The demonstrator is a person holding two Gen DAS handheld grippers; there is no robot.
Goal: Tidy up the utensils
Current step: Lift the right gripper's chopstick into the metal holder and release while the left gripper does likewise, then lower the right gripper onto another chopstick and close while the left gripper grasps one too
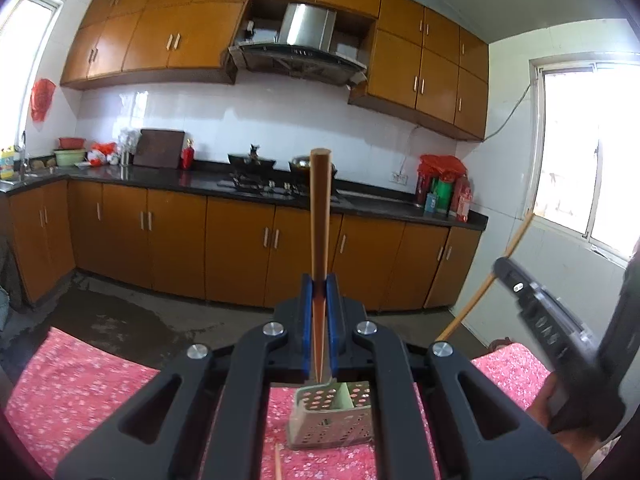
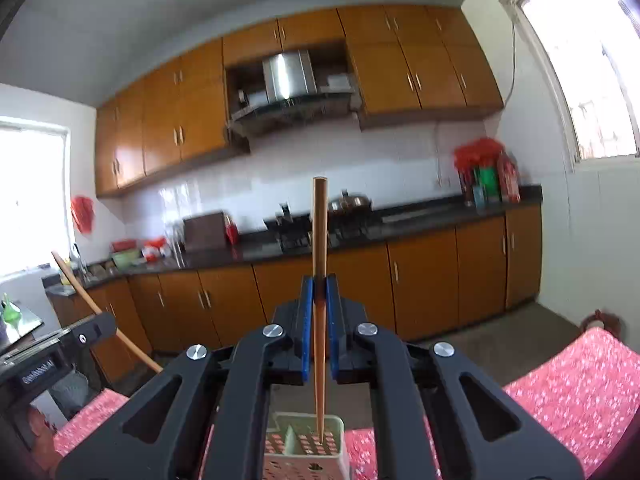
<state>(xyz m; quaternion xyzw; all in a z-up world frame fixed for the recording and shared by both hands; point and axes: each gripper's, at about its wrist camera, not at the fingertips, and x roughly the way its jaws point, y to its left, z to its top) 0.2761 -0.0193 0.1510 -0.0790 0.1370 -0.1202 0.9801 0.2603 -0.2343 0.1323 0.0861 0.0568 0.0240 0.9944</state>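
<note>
My left hand-held gripper (image 1: 320,280) pinches one wooden chopstick (image 1: 320,216) upright, its tip just above the perforated utensil basket (image 1: 332,420) on the bench (image 1: 80,392). My right hand-held gripper (image 2: 320,282) pinches another chopstick (image 2: 320,240), whose tip reaches into the right compartment of the basket.

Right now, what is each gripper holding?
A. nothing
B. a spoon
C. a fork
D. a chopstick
D: the left gripper pinches a wooden chopstick, and the right gripper pinches another chopstick, both above the green utensil holder.
</note>
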